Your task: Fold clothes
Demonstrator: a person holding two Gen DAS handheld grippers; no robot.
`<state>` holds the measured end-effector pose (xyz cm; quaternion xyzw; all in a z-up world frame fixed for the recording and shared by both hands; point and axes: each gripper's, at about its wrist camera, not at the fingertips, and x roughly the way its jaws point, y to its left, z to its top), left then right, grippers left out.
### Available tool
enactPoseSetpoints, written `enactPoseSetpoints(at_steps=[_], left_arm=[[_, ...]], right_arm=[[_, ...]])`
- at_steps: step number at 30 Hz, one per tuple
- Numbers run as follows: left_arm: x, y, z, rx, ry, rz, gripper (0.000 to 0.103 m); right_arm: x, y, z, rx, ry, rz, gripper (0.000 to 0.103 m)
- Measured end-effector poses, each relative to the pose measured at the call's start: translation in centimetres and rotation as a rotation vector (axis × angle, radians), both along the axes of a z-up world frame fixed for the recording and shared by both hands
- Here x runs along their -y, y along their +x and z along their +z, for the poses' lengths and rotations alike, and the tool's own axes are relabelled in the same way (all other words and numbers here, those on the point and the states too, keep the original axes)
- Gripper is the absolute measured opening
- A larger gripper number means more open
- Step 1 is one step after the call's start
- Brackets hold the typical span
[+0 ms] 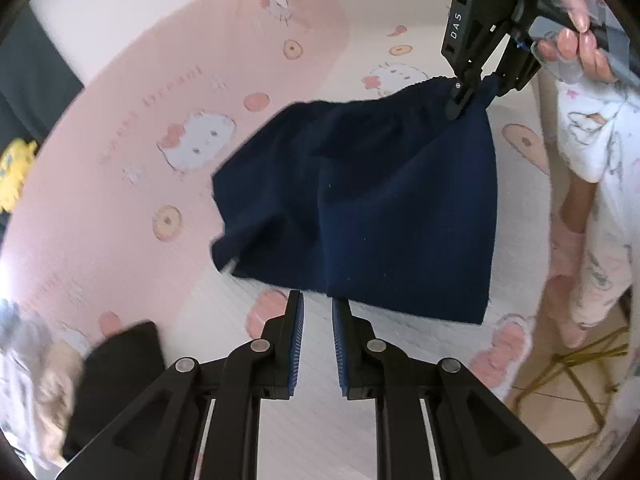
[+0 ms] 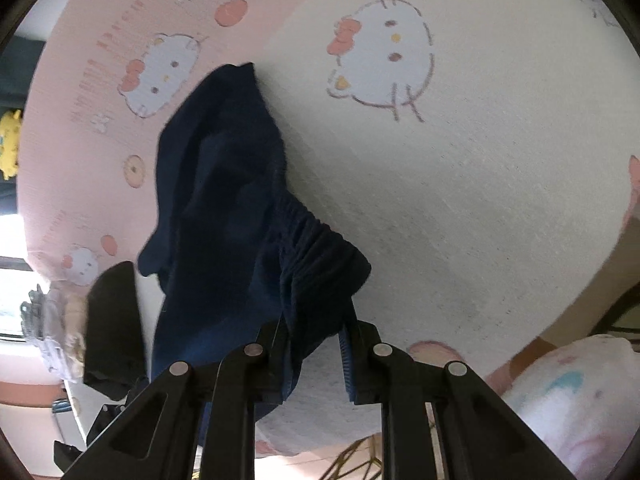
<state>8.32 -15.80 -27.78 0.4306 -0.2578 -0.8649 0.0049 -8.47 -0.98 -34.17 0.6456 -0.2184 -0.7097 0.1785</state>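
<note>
1. A pair of navy shorts (image 1: 360,200) hung in the air above a pink and white cartoon-cat bedspread (image 1: 120,120), lifted clear of it over most of their length.
2. The right gripper (image 1: 474,94) held the gathered elastic waistband at the shorts' far right corner; its jaws were pinched narrow on the cloth, which in the right wrist view bunched between the blue pads.
3. A hand (image 1: 576,40) with pale nails gripped that tool's handle at the far right edge.
4. The left gripper (image 1: 318,320) sat near the lower hem of the shorts, its two blue-padded fingers (image 1: 298,340) standing only a narrow gap apart with bare bedspread showing between them; nothing was caught there, and the hem hung just beyond the tips.
5. In the left wrist view the shorts spread broad, waistband far and leg openings near and to the left; in the right wrist view they drooped in folds away from the clamped waistband.
6. A black garment (image 1: 120,368) lay on the bed at the near left, beside a blurred pale heap at the edge.
7. A yellow soft toy (image 1: 16,176) sat off the bed's left side.
8. The person's white printed pyjamas (image 1: 600,152) showed on the right, with a gold wire frame (image 1: 580,368) on the tiled floor below.
9. No container appeared in either view.
</note>
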Motion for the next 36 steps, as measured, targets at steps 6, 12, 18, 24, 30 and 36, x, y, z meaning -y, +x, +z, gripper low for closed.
enactPoseSetpoints(at_steps=[6, 12, 18, 24, 30, 36], left_arm=[[1.6, 0.1, 0.6, 0.004, 0.188, 0.066, 0.013], [2.6, -0.7, 0.9, 0.01, 0.291, 0.142, 0.013], [5.5, -2.1, -0.3, 0.063, 0.555, 0.319, 0.063], [8.0, -3.2, -2.0, 0.13, 0.72, 0.466, 0.064], [8.7, -3.8, -3.1, 0.174, 0.772, 0.559, 0.064], [9.7, -5.5, -4.3, 0.27, 0.937, 0.61, 0.064]], right_arm=[[-1.0, -0.2, -0.4, 0.012, 0.027, -0.042, 0.028], [-2.4, -0.1, 0.0, -0.017, 0.074, -0.074, 0.058], [-3.9, 0.8, 0.5, -0.017, -0.075, -0.148, 0.07], [-1.9, 0.3, -0.5, 0.041, -0.067, -0.136, 0.071], [-1.6, 1.1, 0.6, 0.017, -0.086, -0.109, 0.075], [-2.2, 0.8, 0.4, 0.031, -0.141, -0.121, 0.075]])
